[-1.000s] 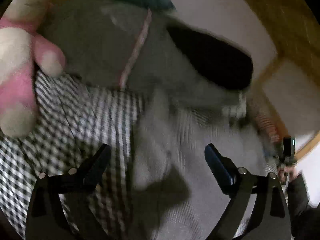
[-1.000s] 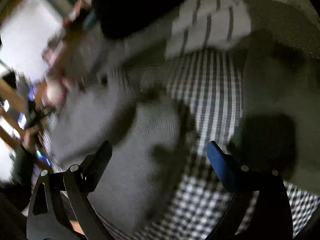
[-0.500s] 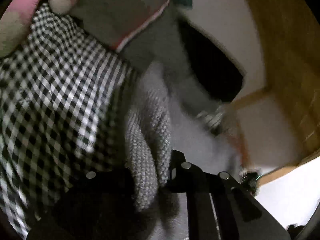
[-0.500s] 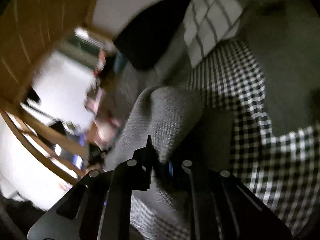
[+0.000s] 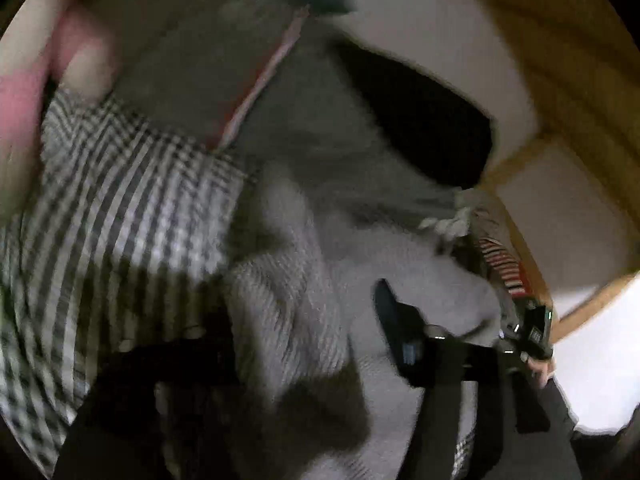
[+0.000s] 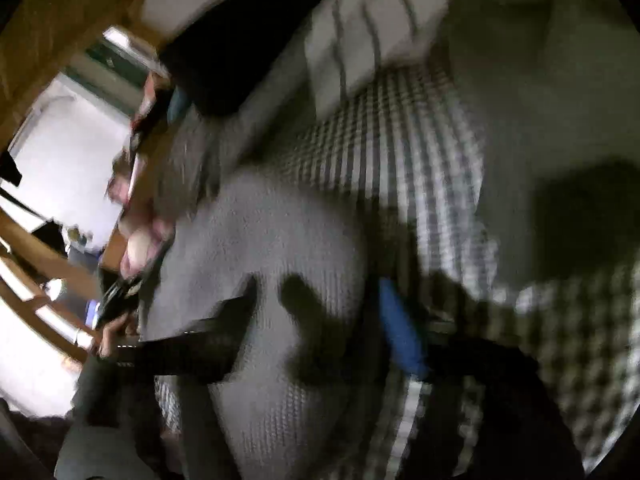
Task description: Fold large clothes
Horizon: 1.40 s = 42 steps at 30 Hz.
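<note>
We have just opened both the left gripper (image 5: 296, 320) and the right gripper (image 6: 316, 312), so the grey knit garment (image 6: 260, 240) lies released on the checked cloth (image 5: 120, 200).

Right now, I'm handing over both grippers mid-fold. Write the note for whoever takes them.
Left gripper: jaws just opened, pads off the cloth, a ridge of the grey knit garment between them.
Right gripper: jaws just opened too, nothing gripped, the garment's other end under it.
The garment lies bunched on the checked cloth.
Done: it looks just released.
Left: whether a fold is finished is unclear through the blur; check, flatten, go on folding.
</note>
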Available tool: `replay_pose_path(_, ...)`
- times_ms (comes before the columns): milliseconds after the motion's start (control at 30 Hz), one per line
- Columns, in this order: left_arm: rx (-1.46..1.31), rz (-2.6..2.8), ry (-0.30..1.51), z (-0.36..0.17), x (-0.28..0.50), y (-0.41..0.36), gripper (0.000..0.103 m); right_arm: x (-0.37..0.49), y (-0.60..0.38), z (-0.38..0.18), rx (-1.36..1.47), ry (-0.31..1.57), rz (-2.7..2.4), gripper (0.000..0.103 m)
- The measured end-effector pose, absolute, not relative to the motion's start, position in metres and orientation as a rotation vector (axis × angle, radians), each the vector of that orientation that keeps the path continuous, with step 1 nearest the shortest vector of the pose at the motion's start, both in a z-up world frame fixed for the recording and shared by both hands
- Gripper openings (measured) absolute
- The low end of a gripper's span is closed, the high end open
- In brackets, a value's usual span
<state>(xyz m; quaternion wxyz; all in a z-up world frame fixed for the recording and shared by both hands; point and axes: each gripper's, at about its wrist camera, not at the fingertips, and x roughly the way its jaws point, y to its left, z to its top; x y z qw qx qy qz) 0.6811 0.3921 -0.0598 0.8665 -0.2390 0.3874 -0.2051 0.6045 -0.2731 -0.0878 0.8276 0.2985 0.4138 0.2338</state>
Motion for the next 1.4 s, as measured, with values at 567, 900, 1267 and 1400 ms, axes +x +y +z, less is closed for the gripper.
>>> replay_pose_path(567, -0.546, -0.444, 1.069, -0.097, 0.754, 0.393, 0.014, 0.669, -0.219, -0.072, 0.422, 0.948, 0.658, 0.010)
replay_pose_path(900, -0.752, -0.399, 0.845, -0.073, 0.772, 0.444, 0.012, 0.699, -0.269, -0.048, 0.712, 0.708, 0.577, 0.009)
replay_pose_path(1267, -0.588, -0.329, 0.917, -0.080, 0.749, 0.447, 0.087, 0.698, -0.256, -0.080, 0.602, 0.963, 0.527, 0.091)
replay_pose_path(1400, -0.524, -0.283, 0.818, -0.060, 0.673, 0.451, 0.097, 0.634, -0.272, -0.057, 0.579, 0.915, 0.615, 0.095)
